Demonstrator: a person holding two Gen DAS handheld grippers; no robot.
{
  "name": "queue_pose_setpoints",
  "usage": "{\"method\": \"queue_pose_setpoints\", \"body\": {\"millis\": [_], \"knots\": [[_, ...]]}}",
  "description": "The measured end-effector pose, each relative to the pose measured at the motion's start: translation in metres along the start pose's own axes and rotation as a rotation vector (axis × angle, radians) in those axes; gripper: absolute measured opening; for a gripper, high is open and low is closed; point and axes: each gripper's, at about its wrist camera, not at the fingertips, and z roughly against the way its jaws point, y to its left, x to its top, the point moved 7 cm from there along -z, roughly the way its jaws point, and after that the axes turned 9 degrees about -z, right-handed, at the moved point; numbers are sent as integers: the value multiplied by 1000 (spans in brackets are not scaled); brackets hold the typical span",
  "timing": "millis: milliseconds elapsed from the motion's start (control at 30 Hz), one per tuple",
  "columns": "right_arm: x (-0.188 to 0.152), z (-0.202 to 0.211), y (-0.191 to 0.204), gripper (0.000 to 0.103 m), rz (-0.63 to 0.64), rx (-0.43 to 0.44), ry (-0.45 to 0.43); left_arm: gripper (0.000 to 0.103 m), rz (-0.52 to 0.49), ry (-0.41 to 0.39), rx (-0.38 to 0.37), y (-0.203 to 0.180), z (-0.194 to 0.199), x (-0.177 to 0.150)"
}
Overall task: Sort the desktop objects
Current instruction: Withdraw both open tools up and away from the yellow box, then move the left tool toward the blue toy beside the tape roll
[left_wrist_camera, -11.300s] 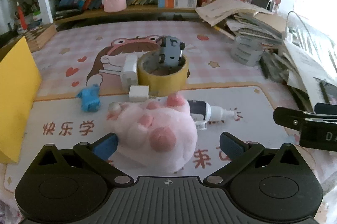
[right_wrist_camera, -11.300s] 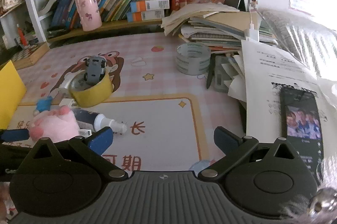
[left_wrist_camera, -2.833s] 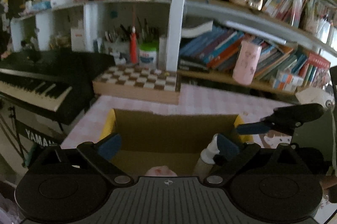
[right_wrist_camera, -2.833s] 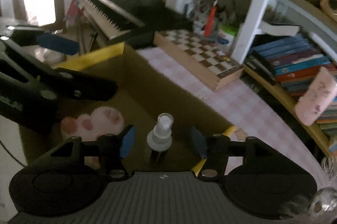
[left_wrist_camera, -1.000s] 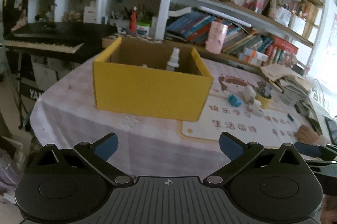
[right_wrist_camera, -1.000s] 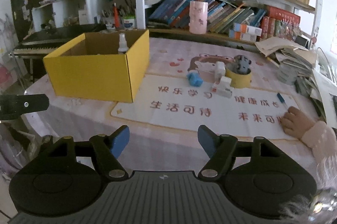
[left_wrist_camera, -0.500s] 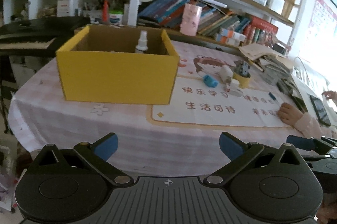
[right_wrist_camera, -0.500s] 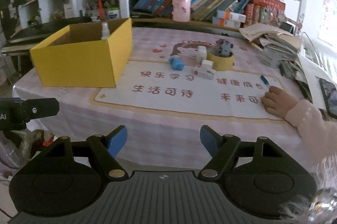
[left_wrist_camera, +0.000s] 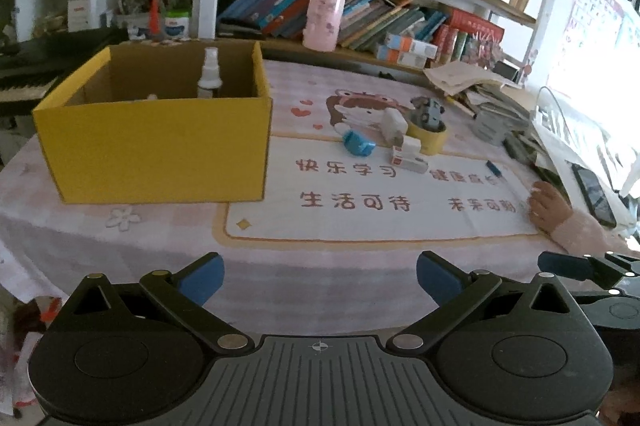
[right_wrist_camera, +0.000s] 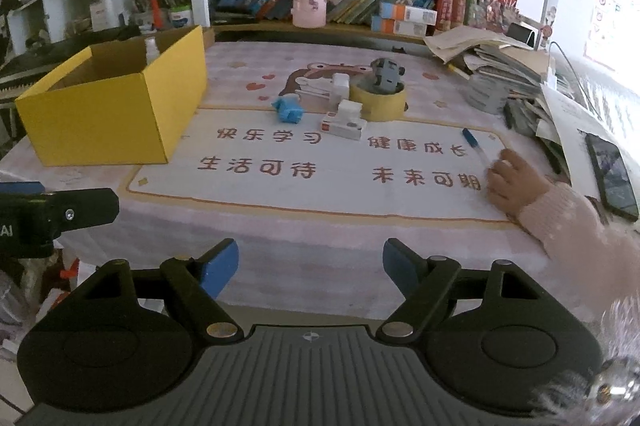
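Left wrist view: my left gripper [left_wrist_camera: 320, 276] hangs off the table's near edge, jaws wide, nothing between them. Versus half a second ago, the open yellow cardboard box [left_wrist_camera: 160, 142] looms larger and sits further left. The white spray bottle [left_wrist_camera: 209, 74] stands upright inside it, as before. On the printed desk mat [left_wrist_camera: 380, 194] remain the blue toy [left_wrist_camera: 358, 143], small white boxes [left_wrist_camera: 408, 156], and the yellow tape roll [left_wrist_camera: 427, 138] with a grey toy car [left_wrist_camera: 429, 111] on top. A child's hand in a pink sleeve [left_wrist_camera: 546, 208] rests on the mat's right edge, just beside a blue pen [left_wrist_camera: 494, 170].

Right wrist view: my right gripper [right_wrist_camera: 310, 266] is empty, jaws opening, wider than a second ago. Only here: the left gripper's black finger [right_wrist_camera: 60, 212] at frame left, and a clearer look at the phone [right_wrist_camera: 612, 176]. The bottle top [right_wrist_camera: 151, 48] barely clears the box [right_wrist_camera: 116, 106] rim.
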Motion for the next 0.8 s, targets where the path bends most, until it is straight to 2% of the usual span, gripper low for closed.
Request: {"method": "queue_pose_setpoints", "body": {"millis": [400, 800], "knots": [[27, -31, -43, 78, -8, -10, 29, 103, -9, 31, -16, -34, -44, 25], [60, -74, -80, 78, 10, 32, 54, 103, 23, 47, 34, -54, -91, 55]]}}
